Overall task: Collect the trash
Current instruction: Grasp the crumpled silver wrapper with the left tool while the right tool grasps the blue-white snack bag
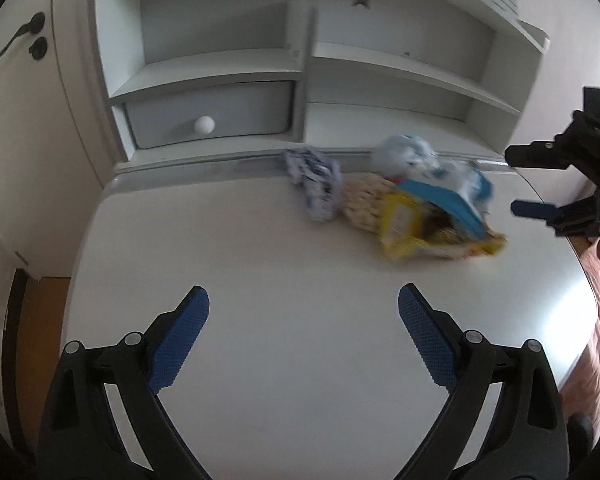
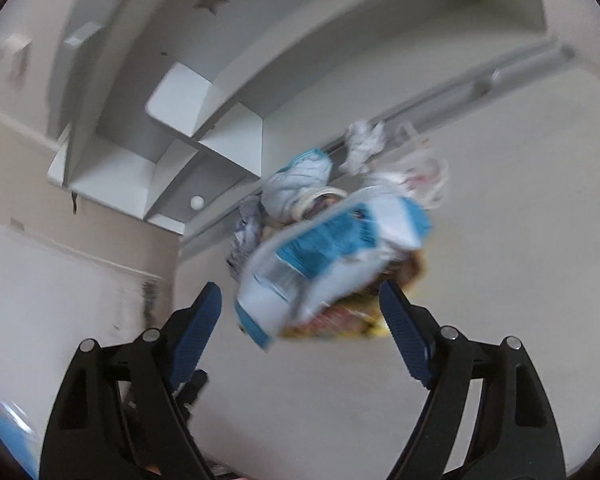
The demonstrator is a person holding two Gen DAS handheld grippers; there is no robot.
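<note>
A heap of trash lies on the white desk (image 1: 284, 320) near its back edge: a yellow snack bag (image 1: 420, 228), a blue-and-white wrapper (image 1: 456, 196), a crumpled patterned paper (image 1: 314, 182) and pale crumpled plastic (image 1: 408, 152). My left gripper (image 1: 304, 308) is open and empty, well short of the heap. My right gripper (image 2: 300, 304) is open, with the blue-and-white wrapper (image 2: 332, 248) and the yellow bag (image 2: 340, 320) just beyond its fingertips. The right gripper also shows in the left wrist view (image 1: 532, 184), right of the heap. Both views are blurred.
A white shelf unit (image 1: 300, 64) stands on the desk's back, with a drawer and round white knob (image 1: 203, 125). A door with a black handle (image 1: 20, 40) is at left. Wooden floor (image 1: 40, 320) lies left of the desk. A crumpled white tissue (image 2: 364, 144) lies behind the heap.
</note>
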